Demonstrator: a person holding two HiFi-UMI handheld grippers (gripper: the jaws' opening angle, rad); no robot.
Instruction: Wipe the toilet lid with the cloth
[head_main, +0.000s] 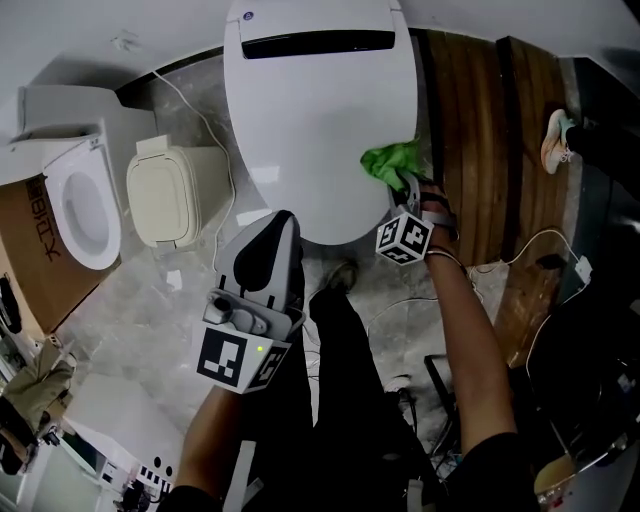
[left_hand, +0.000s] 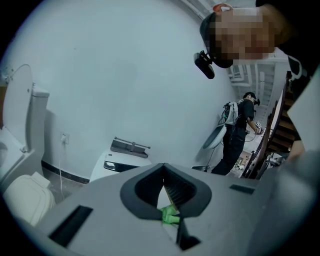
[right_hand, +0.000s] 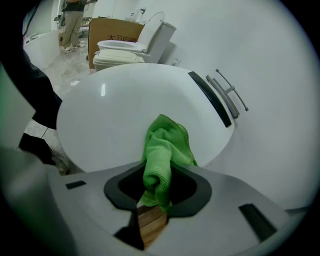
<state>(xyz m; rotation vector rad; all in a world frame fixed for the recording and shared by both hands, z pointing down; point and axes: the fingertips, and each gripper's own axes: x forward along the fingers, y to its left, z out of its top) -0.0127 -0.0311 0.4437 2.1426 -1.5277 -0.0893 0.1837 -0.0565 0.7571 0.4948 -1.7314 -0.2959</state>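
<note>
— Left side?
— Left gripper (head_main: 281, 228) held low, close to the body. It points forward, jaws together, nothing between them. Left forearm (head_main: 215, 440) is tucked in.
— And the right?
— Right arm (head_main: 468, 330) is stretched out ahead, forearm bare. Right gripper (head_main: 408, 188) is tipped downward, jaws pinched on a bunch of green cloth (right_hand: 162, 150).

Soft, even overhead light. Small glare spot on the white toilet lid (right_hand: 135, 105). Dim along the head view's right edge. Fisheye-bent, black-cornered gripper views, blurred up close.
</note>
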